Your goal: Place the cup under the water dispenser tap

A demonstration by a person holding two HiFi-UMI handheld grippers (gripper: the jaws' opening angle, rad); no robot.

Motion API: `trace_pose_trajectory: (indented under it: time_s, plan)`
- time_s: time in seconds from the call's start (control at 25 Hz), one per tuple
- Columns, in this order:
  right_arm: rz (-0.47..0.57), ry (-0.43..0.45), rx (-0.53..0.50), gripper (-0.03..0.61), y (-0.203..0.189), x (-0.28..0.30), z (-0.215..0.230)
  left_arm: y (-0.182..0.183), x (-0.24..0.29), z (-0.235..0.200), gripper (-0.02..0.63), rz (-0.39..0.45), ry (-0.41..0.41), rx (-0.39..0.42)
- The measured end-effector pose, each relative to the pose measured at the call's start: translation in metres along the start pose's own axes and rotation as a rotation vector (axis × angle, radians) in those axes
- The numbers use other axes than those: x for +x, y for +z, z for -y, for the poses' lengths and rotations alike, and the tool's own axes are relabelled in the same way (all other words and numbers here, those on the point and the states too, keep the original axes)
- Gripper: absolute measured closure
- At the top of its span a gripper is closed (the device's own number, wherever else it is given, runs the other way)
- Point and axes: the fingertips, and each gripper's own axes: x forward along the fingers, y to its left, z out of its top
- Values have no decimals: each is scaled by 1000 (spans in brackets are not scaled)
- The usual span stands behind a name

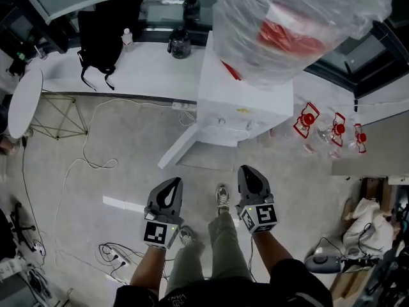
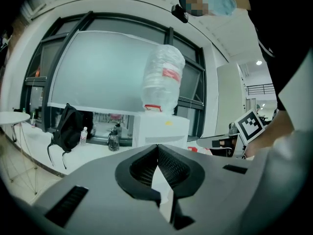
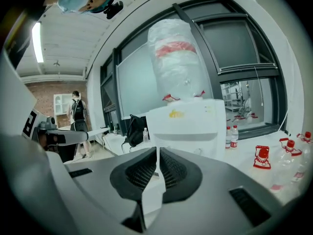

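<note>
No view shows the cup clearly enough to place it; the water dispenser (image 1: 246,104) stands ahead on the floor, a white cabinet against the white tabletop (image 1: 153,66) under the window. A large bottle (image 1: 287,24) wrapped in clear plastic sits upturned on top of it. The bottle's red label and a small yellow mark on the cabinet are too blurred to read. The left tongs (image 1: 170,184) and the right tongs (image 1: 250,171) point toward the dispenser from well apart, side by side, with bare floor between them and it. Both pairs of jaws are together with nothing between them. Each carries a cube with black-and-white square markers (image 1: 259,216). On the tabletop to the left are a black backpack (image 1: 102,31), a small bottle (image 1: 127,38) and a dark jug (image 1: 180,43). To the right stand red-capped clear bottles (image 1: 307,120). Cables (image 1: 83,165) trail over the floor at left, beside a round white table (image 1: 24,101).
</note>
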Motion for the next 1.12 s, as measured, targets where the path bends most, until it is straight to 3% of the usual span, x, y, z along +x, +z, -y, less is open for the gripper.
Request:
trace_pose_trajectory:
  time_s: [0.64,1.12]
  plan:
    - [-36,-15,22,532,-217,121,46,-205,75,-41,595,36,10,-51]
    - [20,14,-7,532,-336,196,82,-341,138,-64,595,104,-1,-17]
